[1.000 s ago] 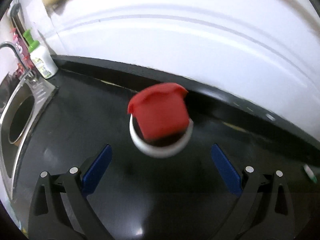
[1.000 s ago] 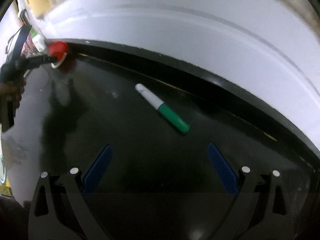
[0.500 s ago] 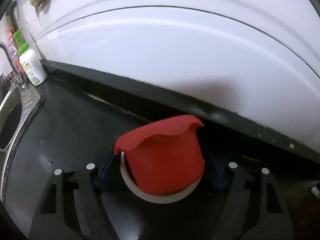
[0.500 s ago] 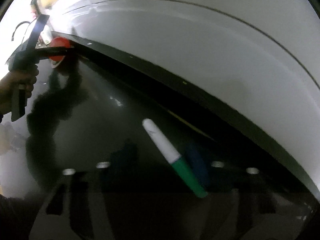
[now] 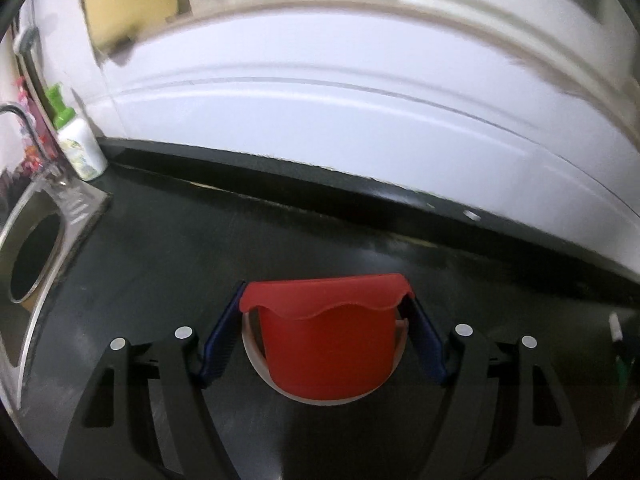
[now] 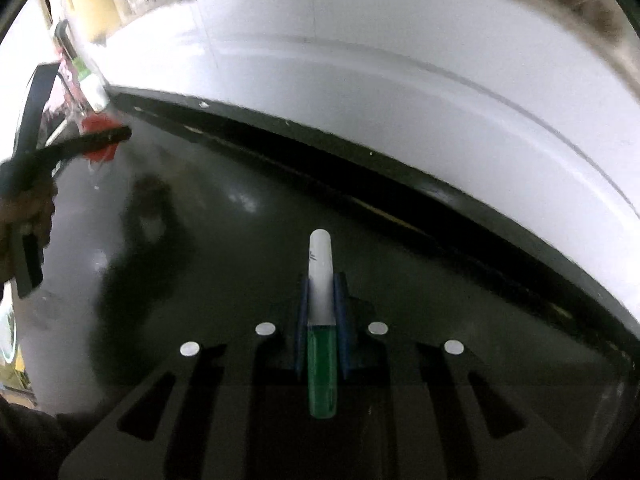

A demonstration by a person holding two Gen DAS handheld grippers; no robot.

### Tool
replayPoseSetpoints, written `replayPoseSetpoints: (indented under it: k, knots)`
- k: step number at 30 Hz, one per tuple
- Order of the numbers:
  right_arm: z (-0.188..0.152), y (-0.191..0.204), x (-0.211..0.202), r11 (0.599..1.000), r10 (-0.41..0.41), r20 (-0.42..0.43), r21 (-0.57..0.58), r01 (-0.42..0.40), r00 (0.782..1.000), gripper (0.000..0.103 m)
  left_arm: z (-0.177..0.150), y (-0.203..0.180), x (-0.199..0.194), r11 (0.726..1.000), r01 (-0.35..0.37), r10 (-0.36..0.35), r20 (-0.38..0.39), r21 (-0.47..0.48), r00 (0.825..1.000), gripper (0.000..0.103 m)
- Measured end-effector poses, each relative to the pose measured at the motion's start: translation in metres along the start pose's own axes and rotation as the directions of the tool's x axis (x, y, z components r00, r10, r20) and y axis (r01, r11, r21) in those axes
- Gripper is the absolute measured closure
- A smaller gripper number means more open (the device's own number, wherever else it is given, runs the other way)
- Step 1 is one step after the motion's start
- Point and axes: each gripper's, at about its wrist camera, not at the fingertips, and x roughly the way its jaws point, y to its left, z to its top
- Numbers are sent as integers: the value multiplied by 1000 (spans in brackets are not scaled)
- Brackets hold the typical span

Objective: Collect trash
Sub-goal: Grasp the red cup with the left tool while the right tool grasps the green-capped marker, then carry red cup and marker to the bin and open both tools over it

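In the left wrist view, a red cup [image 5: 326, 344] with a white rim and a wavy peeled red lid is clamped between the blue pads [image 5: 222, 338] of the left gripper [image 5: 326, 338]; one pad is pressed against the cup at nine o'clock and the other at three o'clock. The cup is seen held above the black countertop [image 5: 160, 264]. At about nine o'clock in that view, a steel sink [image 5: 32, 264] is set into the counter, and a white bottle with a green cap [image 5: 78, 144] is stood beside it at about ten o'clock, against the white wall [image 5: 360, 120].

In the right wrist view, a white and green marker [image 6: 321, 320] is gripped by the right gripper [image 6: 321, 320], the blue pads [image 6: 342, 320] being brought nearly together on its barrel. The white end is pointed toward twelve o'clock, past the fingertips, and the green end is laid back toward six o'clock over the gripper body. The marker appears lifted off the dark counter, though this cannot be told for certain. At about ten o'clock in this view, the left gripper [image 6: 106, 136] is seen blurred with the red cup [image 6: 100, 140] at its tip, and a person's hand [image 6: 24, 208] is wrapped around its handle at nine o'clock.
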Motion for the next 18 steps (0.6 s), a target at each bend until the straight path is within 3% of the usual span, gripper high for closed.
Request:
replayPoseSetpoints:
  k: [12, 18]
  knots:
    - [-95, 36, -109, 999, -2, 74, 51, -2, 997, 89, -102, -22, -135, 993, 83, -84, 8, 88, 996, 30]
    - [-127, 57, -138, 999, -1, 89, 44, -3, 996, 89, -139, -35, -166, 985, 115, -115, 0, 128, 993, 30]
